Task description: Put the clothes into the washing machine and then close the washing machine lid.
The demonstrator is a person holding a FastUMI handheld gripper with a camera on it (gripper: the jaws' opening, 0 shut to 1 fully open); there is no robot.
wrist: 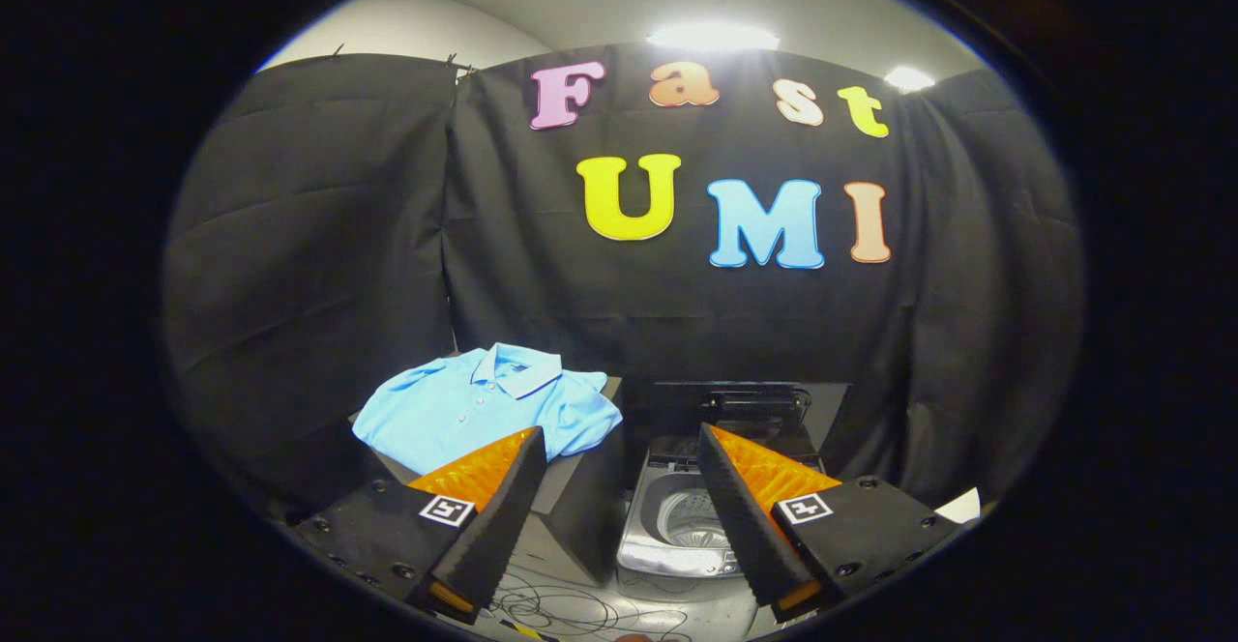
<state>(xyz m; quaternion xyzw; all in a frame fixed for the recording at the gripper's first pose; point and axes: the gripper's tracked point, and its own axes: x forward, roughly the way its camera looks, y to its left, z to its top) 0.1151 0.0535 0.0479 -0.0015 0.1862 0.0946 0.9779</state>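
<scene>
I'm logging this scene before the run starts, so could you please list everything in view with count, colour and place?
shirt: one, light blue polo, lying folded on a dark stand beyond one finger.
stand: one, dark, beside the washing machine.
washing machine: one, silver-grey, between and beyond the fingers, drum visible.
lid: one, dark, raised open behind the drum.
cables: a few, thin, dark, loose on the floor ahead of the fingers.
ceiling lights: two, white, above the booth wall.
gripper: one, fingers spread wide apart, holding nothing.

The booth is enclosed by black cloth walls [319, 236], lit by two ceiling lights [713, 36], with cables [561, 608] strewn across the floor.
</scene>
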